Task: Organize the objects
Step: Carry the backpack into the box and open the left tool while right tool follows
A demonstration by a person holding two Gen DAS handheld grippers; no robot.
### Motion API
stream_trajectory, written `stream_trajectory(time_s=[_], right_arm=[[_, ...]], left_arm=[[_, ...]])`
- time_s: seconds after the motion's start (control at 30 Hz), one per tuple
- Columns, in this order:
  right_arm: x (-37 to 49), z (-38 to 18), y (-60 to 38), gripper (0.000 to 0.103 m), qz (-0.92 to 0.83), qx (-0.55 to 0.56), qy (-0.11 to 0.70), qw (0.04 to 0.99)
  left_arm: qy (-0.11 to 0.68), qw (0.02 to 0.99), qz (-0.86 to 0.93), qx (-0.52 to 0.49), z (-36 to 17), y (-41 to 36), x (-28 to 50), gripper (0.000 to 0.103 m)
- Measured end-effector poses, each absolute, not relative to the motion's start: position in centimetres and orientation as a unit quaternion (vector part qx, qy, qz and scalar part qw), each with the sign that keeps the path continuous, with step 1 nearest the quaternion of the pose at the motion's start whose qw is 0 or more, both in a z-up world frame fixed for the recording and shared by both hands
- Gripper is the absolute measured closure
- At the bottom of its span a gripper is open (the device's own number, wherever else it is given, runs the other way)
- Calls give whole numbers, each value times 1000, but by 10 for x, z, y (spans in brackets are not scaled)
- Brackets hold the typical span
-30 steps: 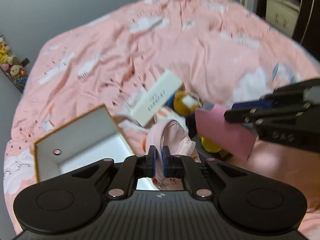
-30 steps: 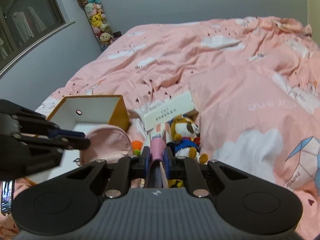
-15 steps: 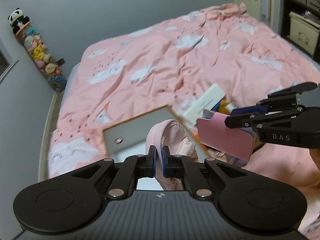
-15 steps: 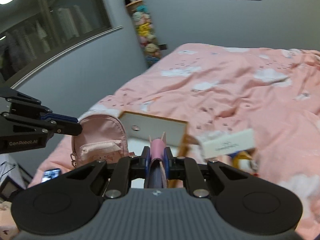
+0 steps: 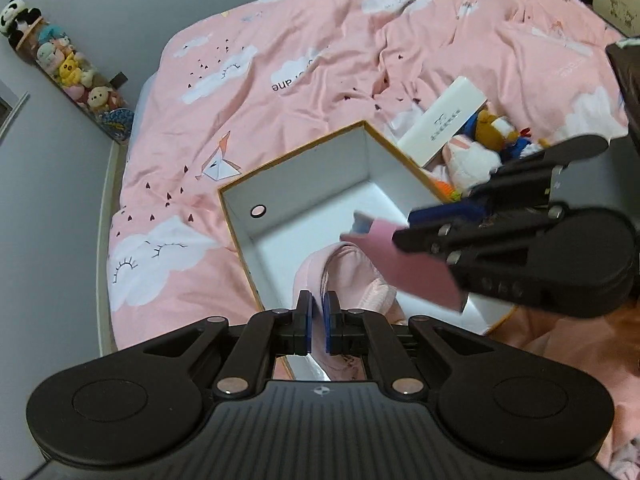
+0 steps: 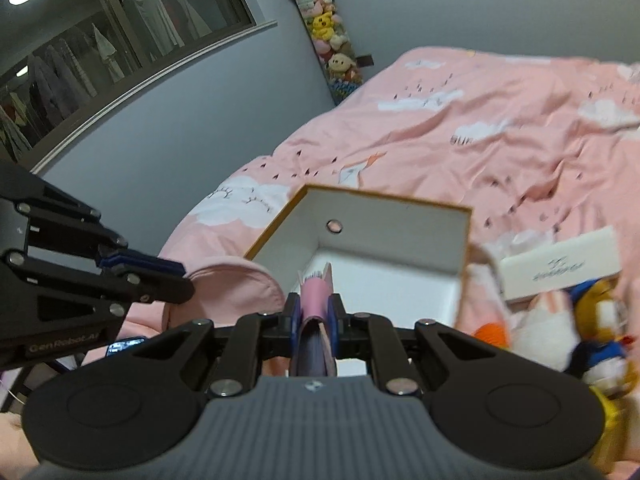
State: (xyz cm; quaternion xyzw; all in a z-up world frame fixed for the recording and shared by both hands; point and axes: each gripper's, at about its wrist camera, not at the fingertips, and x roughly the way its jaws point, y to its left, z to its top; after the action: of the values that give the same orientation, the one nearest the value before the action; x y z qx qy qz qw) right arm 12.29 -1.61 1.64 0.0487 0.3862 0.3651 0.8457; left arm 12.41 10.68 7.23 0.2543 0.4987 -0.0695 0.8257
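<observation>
Hanging from the left gripper [image 5: 316, 322], nearest the left wrist camera, is a small pink backpack [image 5: 352, 276], its soft fabric pinched at the top between the blue pads, which are pressed almost together. The bag droops and folds under its own weight, so it looks light and limp; a pinch on a thick seam or on the strap near the top seems the safest hold, since thin cloth could slip out. Just beside it, on the right, the right gripper [image 6: 314, 308] clamps a pink booklet or slim case [image 6: 316, 292] edge-on, with page edges showing between its covers. It looks flat, fairly stiff and light, and a grip across the spine should keep it from fanning open. Both items hover over an open box [image 5: 240, 216], white inside with an orange-brown rim, resting on a pink duvet [image 5: 320, 52] printed with clouds. The box is card and may tip or slide on the soft bedding if pushed. Beyond the box lie a long white carton [image 5: 444, 118] and a heap of plush toys [image 5: 484, 144]. Farthest away, a column of small stuffed animals [image 6: 324, 28] hangs on the grey wall.
</observation>
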Motion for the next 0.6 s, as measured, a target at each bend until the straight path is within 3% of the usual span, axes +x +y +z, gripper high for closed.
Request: stream_trajectory(time_s=[0.33, 0.37, 0.6], right_arm=[[141, -18, 0, 91, 361, 84, 432, 822], [143, -20, 1, 103, 360, 86, 435, 821], [153, -37, 10, 101, 358, 82, 469, 803]], left_arm=[[558, 789, -68, 246, 25, 117, 172, 98], [566, 783, -66, 248, 19, 118, 175, 98], [616, 744, -64, 251, -20, 131, 188, 100]])
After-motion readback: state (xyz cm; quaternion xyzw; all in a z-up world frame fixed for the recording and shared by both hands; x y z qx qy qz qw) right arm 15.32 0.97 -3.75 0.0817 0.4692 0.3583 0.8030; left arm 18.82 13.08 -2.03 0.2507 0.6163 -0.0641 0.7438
